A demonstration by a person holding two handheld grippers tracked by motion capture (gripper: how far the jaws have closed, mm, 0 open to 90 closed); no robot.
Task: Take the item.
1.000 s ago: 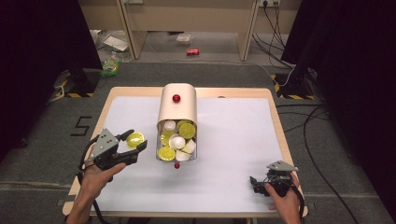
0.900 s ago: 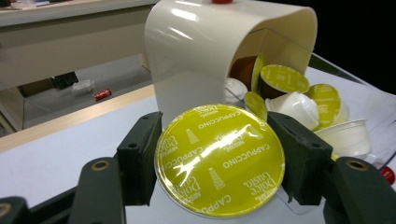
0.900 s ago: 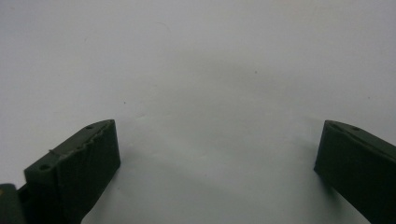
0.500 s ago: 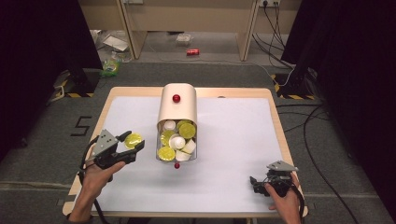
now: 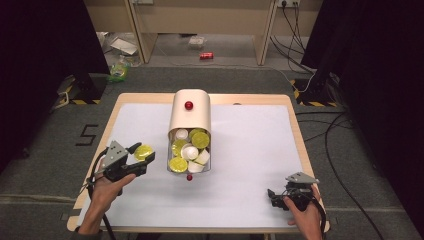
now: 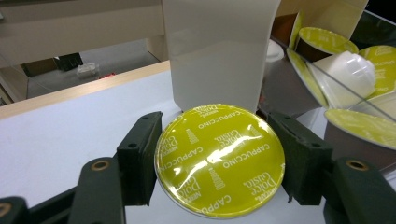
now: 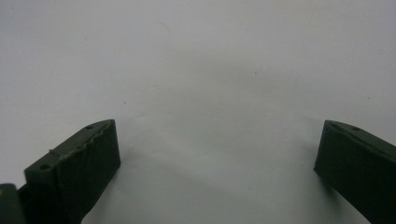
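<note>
The left gripper (image 5: 142, 159) sat at about eight o'clock on the white table mat (image 5: 250, 150), its jaws clenched on a yellow Dolce Gusto cappuccino capsule (image 6: 219, 158). In the left gripper view the capsule's foil lid faced up, with a black jaw pressed against its rim on either side. From the high view, the capsule (image 5: 144, 151) was just beside the left wall of the capsule dispenser (image 5: 190, 117), at the dispenser's nine o'clock, apart from it as far as could be told.

The dispenser lay near the centre of the mat, its cream curved cover bearing a red knob (image 5: 188, 105) toward twelve o'clock and its clear open tray toward six o'clock. That tray held a heap of yellow-lidded and white capsules (image 5: 190, 151).

The right gripper (image 5: 275, 196) rested at about four o'clock, well apart from the dispenser. In the right gripper view its jaws stood wide and released over bare mat (image 7: 210, 84), with nothing between them.
</note>
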